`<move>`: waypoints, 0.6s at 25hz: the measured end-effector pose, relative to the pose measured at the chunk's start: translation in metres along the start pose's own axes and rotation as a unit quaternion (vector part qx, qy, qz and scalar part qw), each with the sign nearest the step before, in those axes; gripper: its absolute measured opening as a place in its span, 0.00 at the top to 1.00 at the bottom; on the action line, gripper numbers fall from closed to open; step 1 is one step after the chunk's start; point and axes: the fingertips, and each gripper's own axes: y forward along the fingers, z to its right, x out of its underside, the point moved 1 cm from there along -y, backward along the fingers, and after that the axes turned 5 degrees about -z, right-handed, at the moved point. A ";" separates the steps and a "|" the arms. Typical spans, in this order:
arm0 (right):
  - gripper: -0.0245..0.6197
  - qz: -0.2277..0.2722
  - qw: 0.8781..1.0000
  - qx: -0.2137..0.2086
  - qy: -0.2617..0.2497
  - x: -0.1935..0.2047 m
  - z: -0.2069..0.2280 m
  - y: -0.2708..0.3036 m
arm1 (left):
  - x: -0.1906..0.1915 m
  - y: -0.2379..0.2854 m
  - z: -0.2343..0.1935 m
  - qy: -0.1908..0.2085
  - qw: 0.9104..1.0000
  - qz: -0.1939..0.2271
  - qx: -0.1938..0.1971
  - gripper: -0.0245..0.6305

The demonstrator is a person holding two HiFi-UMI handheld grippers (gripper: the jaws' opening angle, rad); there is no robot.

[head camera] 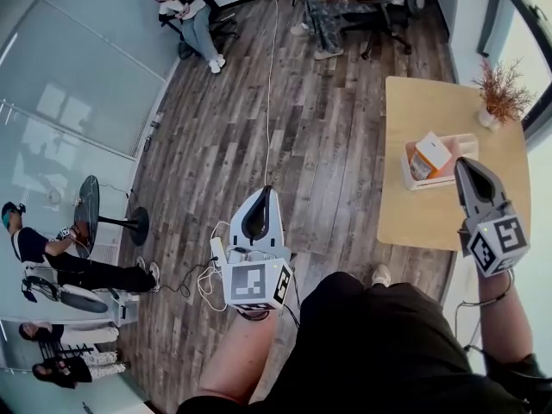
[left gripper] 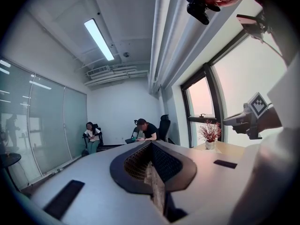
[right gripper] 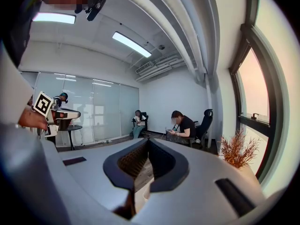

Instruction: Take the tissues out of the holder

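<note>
The tissues [head camera: 431,154], an orange and white pack, sit in the white holder [head camera: 405,178] on the wooden counter [head camera: 423,102], roughly midway between its left and right edges and closer to the near edge than the far one. A potted plant [head camera: 500,93] stands by the right edge, further back. The right gripper [head camera: 467,166] hangs just beside the holder's right end; its fingers [right gripper: 133,161] are pressed together with nothing between them. The left gripper [head camera: 257,201] is well apart from the counter, out over the wooden floor [head camera: 259,102] to its left. Its fingers [left gripper: 138,165] also meet, gripping nothing. Both point toward the far end of the room, where two people [head camera: 194,11] sit in chairs.
</note>
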 end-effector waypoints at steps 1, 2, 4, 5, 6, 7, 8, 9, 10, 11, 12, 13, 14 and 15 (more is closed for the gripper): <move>0.95 -0.002 1.000 0.002 0.003 0.001 0.008 0.002 | -0.002 0.009 0.004 0.002 1.000 -0.002 0.005 0.96; 0.95 -0.004 1.000 0.005 0.005 0.001 0.016 0.004 | -0.005 0.019 0.009 0.005 1.000 -0.003 0.011 0.96; 0.95 -0.005 1.000 0.019 0.008 -0.001 0.031 0.009 | -0.017 0.039 0.013 0.013 1.000 0.005 0.028 0.96; 0.95 -0.004 1.000 0.027 0.010 -0.003 0.036 0.012 | -0.024 0.049 0.013 0.017 0.999 0.012 0.036 0.96; 0.95 -0.002 0.999 0.034 0.012 -0.005 0.039 0.015 | -0.029 0.060 0.013 0.020 0.999 0.017 0.044 0.96; 0.95 0.000 0.999 0.040 0.014 -0.006 0.042 0.017 | -0.032 0.071 0.014 0.022 0.998 0.020 0.051 0.96; 0.95 0.001 0.999 0.045 0.015 -0.006 0.044 0.019 | -0.033 0.085 0.017 0.024 0.998 0.020 0.059 0.96; 0.95 0.001 0.999 0.051 0.016 -0.006 0.047 0.020 | -0.032 0.099 0.020 0.025 0.997 0.018 0.068 0.96; 0.95 0.000 0.998 0.059 0.019 -0.006 0.050 0.020 | -0.033 0.114 0.025 0.025 0.996 0.015 0.080 0.96; 0.95 -0.001 0.997 0.067 0.023 -0.006 0.052 0.021 | -0.036 0.128 0.029 0.025 0.995 0.015 0.094 0.96; 0.95 -0.003 0.997 0.076 0.027 -0.007 0.054 0.022 | -0.041 0.142 0.034 0.026 0.993 0.019 0.110 0.96; 0.95 -0.005 0.996 0.084 0.030 -0.008 0.056 0.023 | -0.047 0.155 0.039 0.029 0.991 0.025 0.127 0.96; 0.95 -0.008 0.995 0.092 0.031 -0.009 0.058 0.024 | -0.052 0.167 0.045 0.033 0.989 0.030 0.144 0.96; 0.95 -0.012 0.995 0.100 0.030 -0.008 0.060 0.026 | -0.054 0.180 0.051 0.036 0.986 0.032 0.160 0.96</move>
